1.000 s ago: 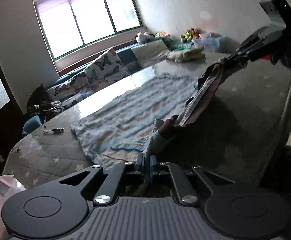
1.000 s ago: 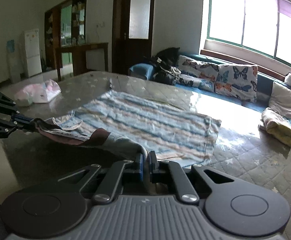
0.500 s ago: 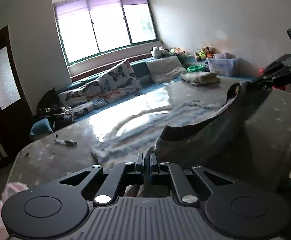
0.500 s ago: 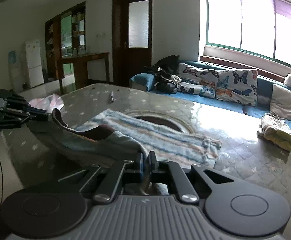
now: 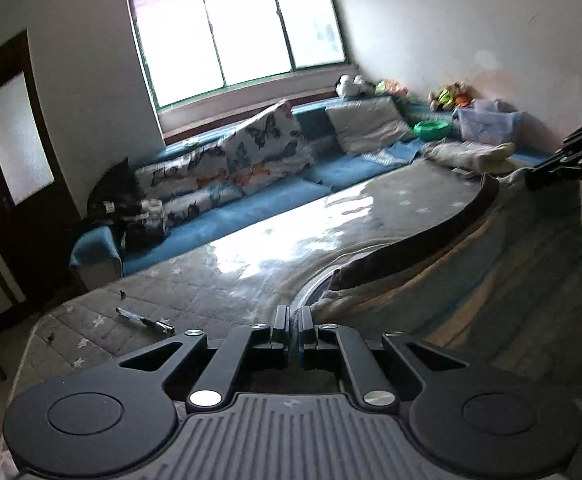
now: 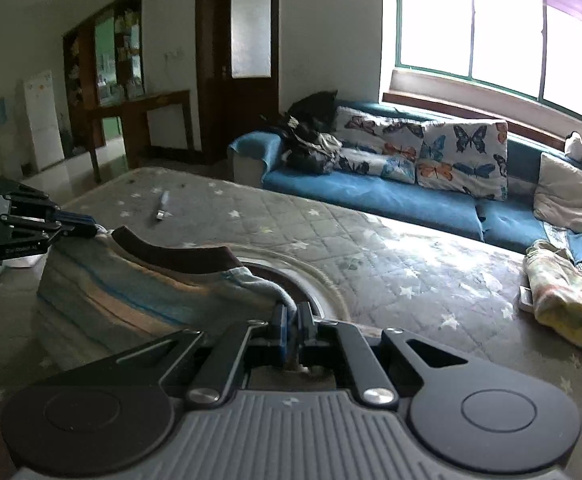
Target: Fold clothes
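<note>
- Lifted off the desk [image 6: 391, 248] since a second ago: striped garment [image 6: 131, 292], then lying spread flat ahead of both grippers, now hanging as a taut sheet between them.
- Left gripper [image 5: 294, 322] clamped shut on one upper corner of the garment; cloth running from its fingertips off to the right and upward.
- Right gripper [image 6: 291, 316] likewise pinched tight on the opposite corner, pale blue fabric bunched between its pads, cloth stretching away to its left.
- Seen from the left wrist only: right gripper at far right edge, maroon neckline band [image 5: 443, 236] arcing toward it; toys and a clear plastic box [image 5: 487, 122] beyond, against the far wall.
- Seen from the right wrist only: left gripper at far left edge; doorway and white fridge [image 6: 43, 120] behind it; folded yellowish clothes [image 6: 563, 292] on the desk, well to the right of the fingertips.
- Shared by both views: pen [image 5: 145, 322] on the quilted star-print desk cover, ahead-left of each gripper; blue sofa [image 6: 371, 192] with butterfly cushions under the window.
</note>
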`<state>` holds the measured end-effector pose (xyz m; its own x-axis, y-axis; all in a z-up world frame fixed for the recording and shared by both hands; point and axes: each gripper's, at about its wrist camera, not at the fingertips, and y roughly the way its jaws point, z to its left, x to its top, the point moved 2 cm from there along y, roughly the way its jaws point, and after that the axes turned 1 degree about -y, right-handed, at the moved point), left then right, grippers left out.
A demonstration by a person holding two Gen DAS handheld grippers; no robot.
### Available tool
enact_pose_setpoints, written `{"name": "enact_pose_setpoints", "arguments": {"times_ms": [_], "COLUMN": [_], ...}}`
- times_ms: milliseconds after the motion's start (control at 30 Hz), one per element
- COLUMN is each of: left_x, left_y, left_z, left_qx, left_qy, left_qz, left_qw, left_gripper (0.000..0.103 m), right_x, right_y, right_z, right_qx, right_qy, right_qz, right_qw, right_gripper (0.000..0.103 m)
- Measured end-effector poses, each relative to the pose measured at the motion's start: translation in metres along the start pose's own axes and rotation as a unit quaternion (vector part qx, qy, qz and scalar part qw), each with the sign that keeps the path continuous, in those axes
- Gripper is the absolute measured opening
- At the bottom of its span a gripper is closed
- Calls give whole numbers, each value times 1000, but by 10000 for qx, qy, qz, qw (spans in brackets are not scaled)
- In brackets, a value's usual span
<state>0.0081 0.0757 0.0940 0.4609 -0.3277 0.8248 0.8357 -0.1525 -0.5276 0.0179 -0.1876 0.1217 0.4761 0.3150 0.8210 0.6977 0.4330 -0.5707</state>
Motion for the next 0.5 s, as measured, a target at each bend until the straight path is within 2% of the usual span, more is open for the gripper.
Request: {"name": "enact_pose_setpoints", "arguments": {"times_ms": [200,500], "left_x": [3,-15], "left_y": [58,109], "left_z": [14,10], "left_qx": [108,283], "left_qy": [-59,-159], "left_qz": [355,787], "left_qw": [9993,9964], "left_gripper": [4,5], "right_x": [7,-21], "right_y": [58,130], "right_z": [-17,-41], "right_qx": [-122,-294], "right_qy": [208,1076], "right_qz": [273,835], "right_qw": [9993,9902], "right_gripper": [4,8]}}
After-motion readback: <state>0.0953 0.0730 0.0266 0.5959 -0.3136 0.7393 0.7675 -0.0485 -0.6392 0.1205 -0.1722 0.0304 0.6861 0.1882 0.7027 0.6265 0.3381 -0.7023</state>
